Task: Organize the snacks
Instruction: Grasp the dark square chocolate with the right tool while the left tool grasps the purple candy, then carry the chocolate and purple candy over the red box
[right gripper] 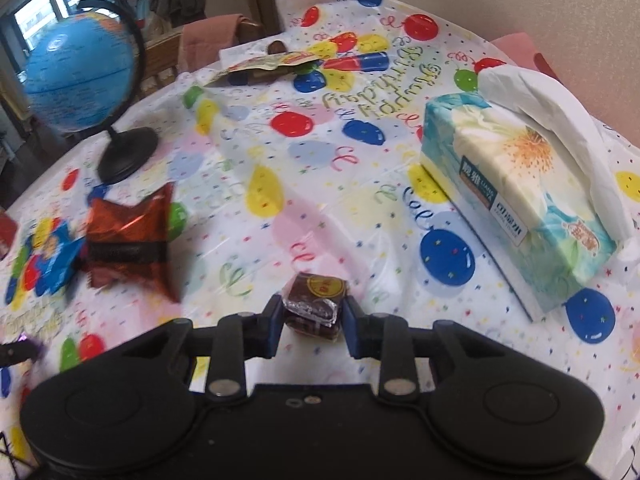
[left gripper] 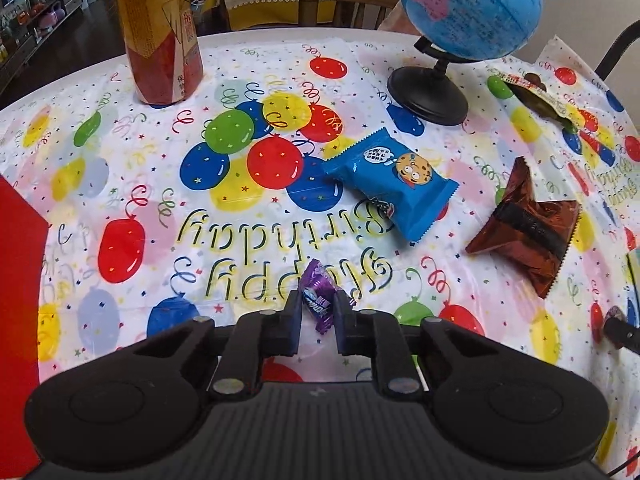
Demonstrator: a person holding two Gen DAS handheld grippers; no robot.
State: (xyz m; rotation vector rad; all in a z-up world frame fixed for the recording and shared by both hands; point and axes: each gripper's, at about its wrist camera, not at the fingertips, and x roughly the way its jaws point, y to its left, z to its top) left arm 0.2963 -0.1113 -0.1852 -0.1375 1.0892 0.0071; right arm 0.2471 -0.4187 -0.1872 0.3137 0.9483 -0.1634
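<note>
In the left wrist view, a red box (left gripper: 18,280) sits at the far left edge of the table (left gripper: 120,152), which wears a balloon-print birthday cloth. Behind it, a tall orange bottle (left gripper: 158,32) stands upright near the table's far edge. At the bottom centre, the left claw (left gripper: 317,312) is closed on a purple candy (left gripper: 320,300); both pads press its wrapper, and the candy's twisted end pokes out beyond the fingertips just over the cloth. Further right lies a blue cookie pack (left gripper: 394,188), flat on the cloth, with a globe (left gripper: 468,8) on a black stand behind it. Right of the cookie pack, apart from it, lies a crumpled brown foil pack (left gripper: 528,228). At the far right edge, a dark flat snack bag (left gripper: 540,100) lies near the table's rim.

In the right wrist view, the globe (right gripper: 80,80) stands at the left, with the brown foil pack (right gripper: 132,240) in front of it. At the bottom centre, the right claw (right gripper: 312,320) is narrowed around a small dark wrapped cake (right gripper: 316,304) with a yellow round label; both pads touch its sides. To the right, well apart, a tissue box (right gripper: 516,208) lies on the cloth with a tissue sticking out.
</note>
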